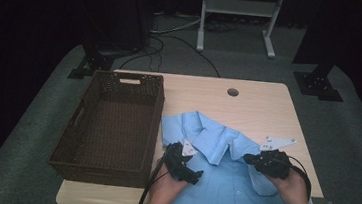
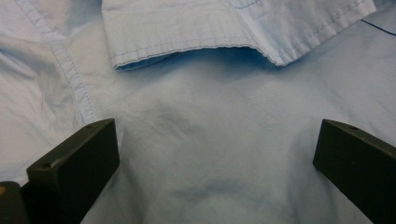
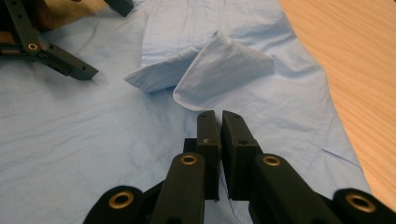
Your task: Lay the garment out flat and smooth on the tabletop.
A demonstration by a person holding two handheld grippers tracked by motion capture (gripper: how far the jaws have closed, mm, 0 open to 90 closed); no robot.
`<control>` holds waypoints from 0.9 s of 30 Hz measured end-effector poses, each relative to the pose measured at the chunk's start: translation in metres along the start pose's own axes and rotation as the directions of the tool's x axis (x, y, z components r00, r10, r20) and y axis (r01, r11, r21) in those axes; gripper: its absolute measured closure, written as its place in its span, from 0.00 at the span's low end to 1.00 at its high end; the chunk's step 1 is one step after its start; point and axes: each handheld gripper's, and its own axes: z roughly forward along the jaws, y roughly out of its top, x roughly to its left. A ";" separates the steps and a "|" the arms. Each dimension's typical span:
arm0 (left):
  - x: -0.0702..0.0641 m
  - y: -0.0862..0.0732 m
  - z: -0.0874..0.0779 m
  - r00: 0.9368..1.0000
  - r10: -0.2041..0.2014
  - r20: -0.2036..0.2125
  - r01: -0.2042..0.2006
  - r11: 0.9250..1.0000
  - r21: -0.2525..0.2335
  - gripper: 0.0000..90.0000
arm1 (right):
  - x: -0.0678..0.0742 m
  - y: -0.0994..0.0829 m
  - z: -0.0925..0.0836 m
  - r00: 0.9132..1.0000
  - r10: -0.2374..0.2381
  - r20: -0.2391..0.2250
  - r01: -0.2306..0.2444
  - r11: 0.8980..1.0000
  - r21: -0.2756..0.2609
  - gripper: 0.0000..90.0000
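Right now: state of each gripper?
Left gripper: open, jaws wide over the blue shirt.
Right gripper: shut, nothing visibly between its jaws.

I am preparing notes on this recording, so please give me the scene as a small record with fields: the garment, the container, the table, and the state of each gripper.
garment: light blue shirt, lying flat on the table, collar toward the far side
container: dark brown woven basket, beside the shirt, nothing seen inside
table: light wooden table
left gripper: jaws wide apart, over the cloth below the collar
right gripper: jaws shut, low over the shirt; whether cloth is pinched cannot be told
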 end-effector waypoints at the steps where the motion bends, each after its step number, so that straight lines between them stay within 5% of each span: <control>1: 0.000 0.000 0.000 1.000 -0.001 0.000 0.001 1.000 -0.001 0.00 | -0.001 0.000 -0.001 1.000 0.005 0.001 -0.005 1.000 -0.005 0.96; 27: 0.000 0.000 0.000 1.000 -0.002 0.001 0.002 1.000 -0.002 0.00 | -0.022 0.010 -0.016 0.998 0.036 0.043 -0.034 0.998 -0.043 0.96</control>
